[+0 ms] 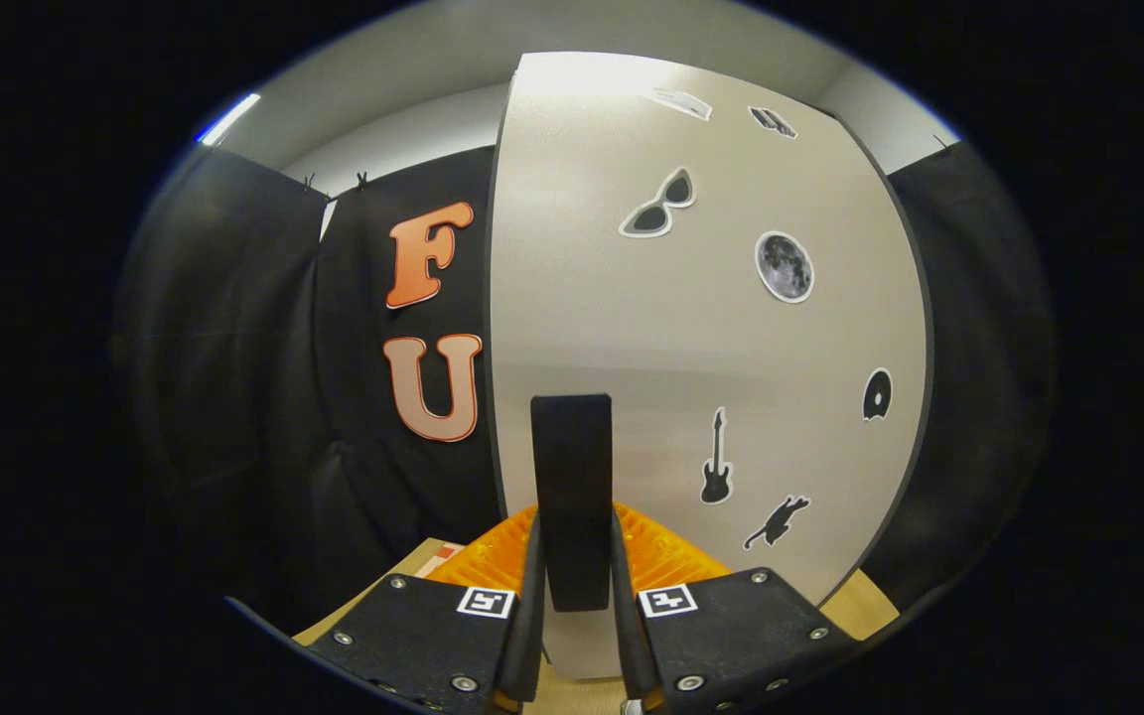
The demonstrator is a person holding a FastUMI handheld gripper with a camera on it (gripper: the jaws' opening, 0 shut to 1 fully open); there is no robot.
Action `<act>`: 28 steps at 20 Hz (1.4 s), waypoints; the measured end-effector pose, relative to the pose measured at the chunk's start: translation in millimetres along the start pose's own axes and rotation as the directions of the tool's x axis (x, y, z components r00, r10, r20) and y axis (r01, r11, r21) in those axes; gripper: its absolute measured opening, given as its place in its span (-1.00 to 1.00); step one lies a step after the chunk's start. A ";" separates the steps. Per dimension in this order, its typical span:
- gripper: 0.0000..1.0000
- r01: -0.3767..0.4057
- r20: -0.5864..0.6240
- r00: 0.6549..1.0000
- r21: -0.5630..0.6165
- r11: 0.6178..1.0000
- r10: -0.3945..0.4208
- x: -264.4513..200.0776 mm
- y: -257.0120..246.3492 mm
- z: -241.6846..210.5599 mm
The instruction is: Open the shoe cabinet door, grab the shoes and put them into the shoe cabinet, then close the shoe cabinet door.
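So the gripper [572,571] is clamped on the black vertical door handle [572,477], which stands upright right between its fingers, with the shoe cabinet door [691,328] flat just beyond, practically touching.

One pale grey flat cabinet door [632,328] carries one black upright bar handle [572,477], gripped between the two fingers [530,596] of one tool [572,586], and seven stickers: one sunglasses sticker [659,205], one round moon sticker [785,266], one black guitar sticker [717,459].
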State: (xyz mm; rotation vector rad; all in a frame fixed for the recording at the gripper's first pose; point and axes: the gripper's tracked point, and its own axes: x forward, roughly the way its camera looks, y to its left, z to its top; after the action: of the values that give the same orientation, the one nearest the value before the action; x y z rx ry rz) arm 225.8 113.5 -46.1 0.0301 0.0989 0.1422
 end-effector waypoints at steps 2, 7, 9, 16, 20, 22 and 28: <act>-0.37 0.002 0.002 1.000 0.003 1.000 -0.002 -4.6 -2.8 -0.4; -0.37 -0.007 0.002 1.000 0.015 1.000 0.007 -29.9 -10.4 -2.3; -0.37 -0.014 0.004 1.000 0.022 1.000 0.013 -40.8 -13.9 -1.8; -0.38 -0.003 0.009 1.000 0.031 1.000 0.003 -77.1 -30.9 -2.8; -0.38 0.023 0.010 1.000 0.027 0.999 -0.023 -97.3 -46.2 -3.2; -0.38 0.040 0.010 0.999 0.026 0.999 -0.040 -108.8 -54.8 -2.9; -0.38 0.122 0.015 0.992 0.010 0.993 -0.122 -137.2 -89.4 -5.4</act>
State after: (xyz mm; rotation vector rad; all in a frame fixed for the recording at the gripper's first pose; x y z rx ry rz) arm 102.6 5.6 -41.6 0.0345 0.0854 0.0196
